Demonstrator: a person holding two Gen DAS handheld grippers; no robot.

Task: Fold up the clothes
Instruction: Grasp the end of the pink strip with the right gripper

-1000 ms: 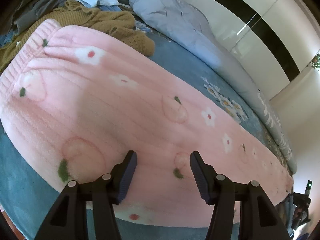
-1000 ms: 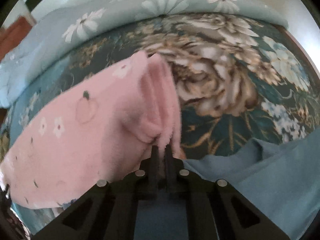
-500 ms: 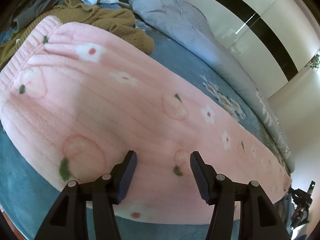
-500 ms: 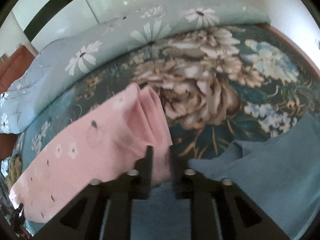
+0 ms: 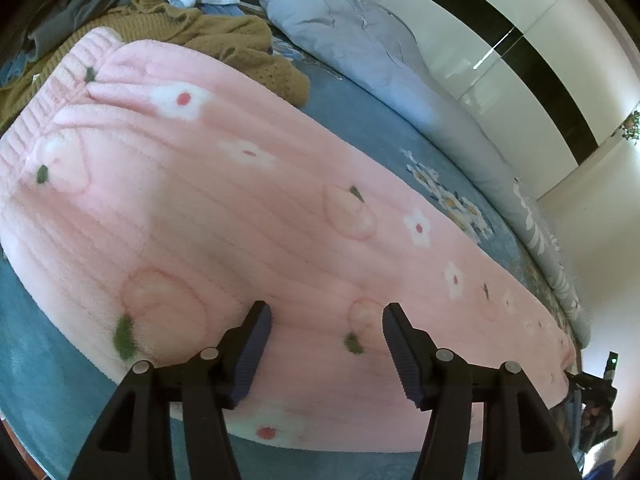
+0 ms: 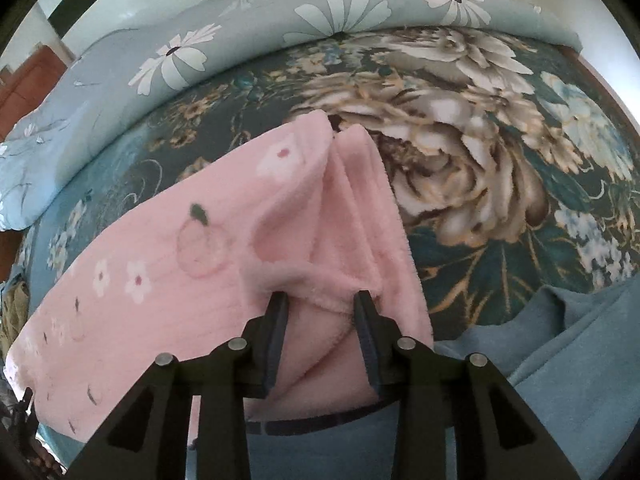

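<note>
Both tongs, left tongs (image 5: 326,326) and right tongs (image 6: 321,316), are black plastic with silver screws and ribbed dark-blue pads.

The bed (image 6: 500,168) carried a dark teal sheet printed with large cream flowers, filling the middle and right of the right wrist view. Pink fleece trousers (image 5: 240,220) lay stretched flat across it, waistband at the upper left of the left wrist view, leg ends bunched near the centre of the right wrist view. A mustard knitted sweater (image 5: 208,36) lay touching the waistband at the upper left. A pale blue daisy-print quilt (image 6: 248,40) ran along the bed's far edge. A plain blue cloth (image 6: 580,352) lay at the lower right.
</note>
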